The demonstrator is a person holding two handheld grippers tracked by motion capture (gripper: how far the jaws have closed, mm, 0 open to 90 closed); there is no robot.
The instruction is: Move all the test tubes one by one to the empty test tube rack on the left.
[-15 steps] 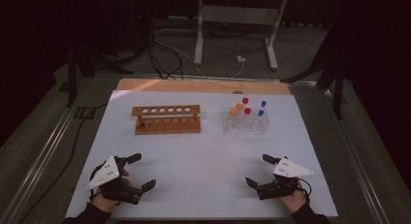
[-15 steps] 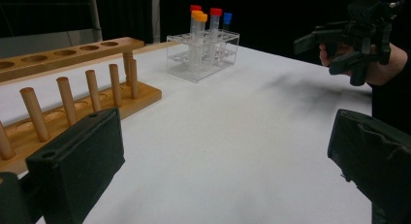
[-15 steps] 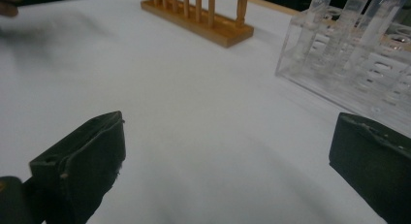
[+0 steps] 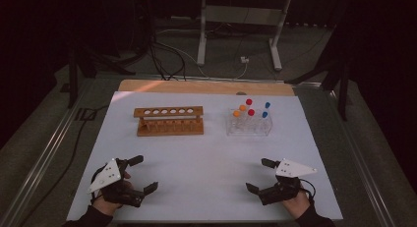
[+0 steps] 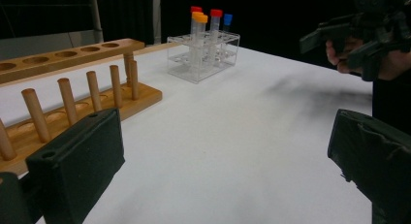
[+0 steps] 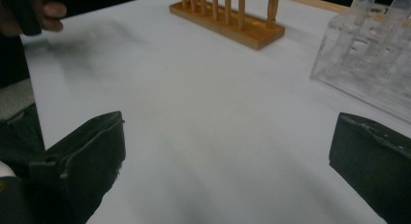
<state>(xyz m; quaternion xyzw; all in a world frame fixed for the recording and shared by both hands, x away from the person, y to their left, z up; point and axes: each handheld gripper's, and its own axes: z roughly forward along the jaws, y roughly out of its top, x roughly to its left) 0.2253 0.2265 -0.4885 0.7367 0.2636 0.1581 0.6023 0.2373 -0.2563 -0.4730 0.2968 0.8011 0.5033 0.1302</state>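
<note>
A wooden test-tube rack (image 4: pixel 169 120) with a row of empty holes stands left of centre on the white table (image 4: pixel 206 158). To its right, a clear plastic rack (image 4: pixel 249 125) holds several capped tubes with red, orange and blue caps (image 5: pixel 209 16). My left gripper (image 4: pixel 142 174) rests open near the front left edge, nothing between its jaws. My right gripper (image 4: pixel 260 175) rests open near the front right edge, also holding nothing. The wooden rack (image 5: pixel 72 95) lies just beyond the left jaw in the left gripper view. The wooden rack (image 6: pixel 228 18) and the clear rack (image 6: pixel 373 64) lie ahead in the right gripper view.
A bare wooden strip (image 4: pixel 206 87) runs along the table's far edge. Beyond it stand metal stand legs (image 4: pixel 236 35) and cables on the floor. Metal rails (image 4: pixel 44 158) flank the table on both sides. The other hand and gripper (image 5: pixel 361 37) appear at the upper right of the left gripper view.
</note>
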